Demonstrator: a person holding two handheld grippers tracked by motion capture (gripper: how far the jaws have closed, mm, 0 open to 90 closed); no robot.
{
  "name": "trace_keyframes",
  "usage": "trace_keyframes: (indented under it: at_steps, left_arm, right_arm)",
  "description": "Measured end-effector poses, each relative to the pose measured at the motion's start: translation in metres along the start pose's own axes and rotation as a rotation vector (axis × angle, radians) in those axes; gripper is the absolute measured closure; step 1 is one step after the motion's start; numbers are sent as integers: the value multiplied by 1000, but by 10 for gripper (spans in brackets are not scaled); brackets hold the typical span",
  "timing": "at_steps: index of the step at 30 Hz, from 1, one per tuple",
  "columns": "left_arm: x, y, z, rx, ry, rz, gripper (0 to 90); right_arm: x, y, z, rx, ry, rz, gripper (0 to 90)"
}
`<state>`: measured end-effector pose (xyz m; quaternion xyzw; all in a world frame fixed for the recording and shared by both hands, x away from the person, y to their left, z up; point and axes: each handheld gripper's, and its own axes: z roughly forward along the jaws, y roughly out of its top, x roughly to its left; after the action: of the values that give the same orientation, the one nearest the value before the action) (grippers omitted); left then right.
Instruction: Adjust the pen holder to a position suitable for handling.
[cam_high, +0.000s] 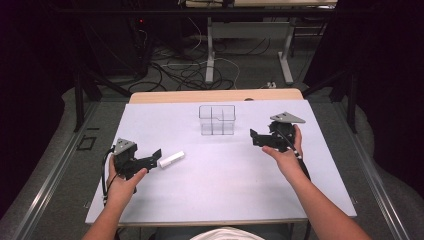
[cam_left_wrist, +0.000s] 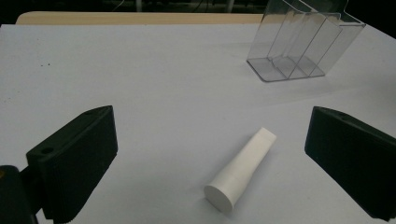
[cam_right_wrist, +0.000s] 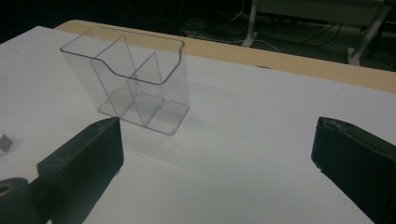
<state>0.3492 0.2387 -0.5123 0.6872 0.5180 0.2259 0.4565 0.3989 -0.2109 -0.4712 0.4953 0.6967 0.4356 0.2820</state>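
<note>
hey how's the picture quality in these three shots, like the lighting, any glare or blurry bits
High view: white table sheet evenly lit, surroundings dark, slightly soft. Left gripper view: white tube fairly sharp with a faint shadow; the left tool's near jaws look soft; bright edge glints on the clear organizer. Right gripper view: dimmer and bluish, the right tool's jaws blurred, the organizer's walls hard to trace.

A white-topped counter (cam_high: 220, 180) with a wooden far edge carries two things. A white tube (cam_high: 171, 159) lies toward the left, and a clear divided organizer (cam_high: 217, 120) stands near the far edge.
</note>
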Motion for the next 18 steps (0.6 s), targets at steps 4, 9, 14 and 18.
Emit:
trace_keyframes:
  at_steps: [4, 9, 14, 18]
  left_arm:
    - [-1, -1, 0, 10, 2, 23, 19]
    - [-1, -2, 1, 8, -7, 30, 3]
    - [-1, -3, 0, -2, -9, 18, 3]
    - [-1, -3, 0, -10, -11, 13, 2]
  right_arm:
    - [11, 13, 10, 32, 15, -19, 18]
    - [24, 31, 22, 53, 46, -21, 19]
    - [37, 48, 33, 68, 60, -32, 19]
    - [45, 58, 44, 93, 59, -51, 32]
